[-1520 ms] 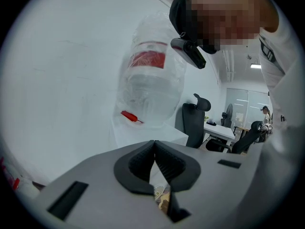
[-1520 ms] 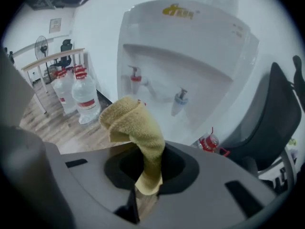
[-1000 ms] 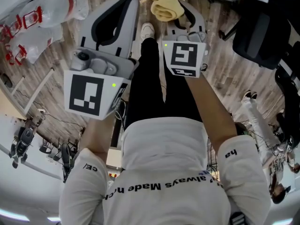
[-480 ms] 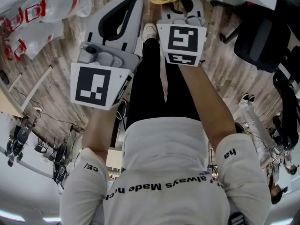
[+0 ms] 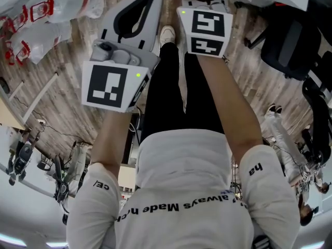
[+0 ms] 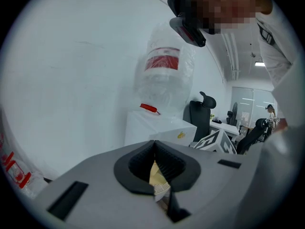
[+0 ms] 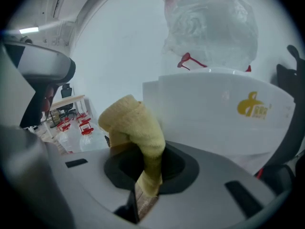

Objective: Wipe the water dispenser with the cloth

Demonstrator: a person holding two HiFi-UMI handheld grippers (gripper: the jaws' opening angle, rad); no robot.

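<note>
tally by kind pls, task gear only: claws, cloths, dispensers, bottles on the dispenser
Claws: 2 (left claw shut and empty, right claw shut on the cloth)
Cloth: 1 (yellow cloth)
Water dispenser: 1 (white water dispenser)
Bottle: 1 (clear bottle on top of the dispenser)
Total: 5

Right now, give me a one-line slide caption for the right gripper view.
Right gripper shut on a yellow cloth, facing the white dispenser and its bottle.
</note>
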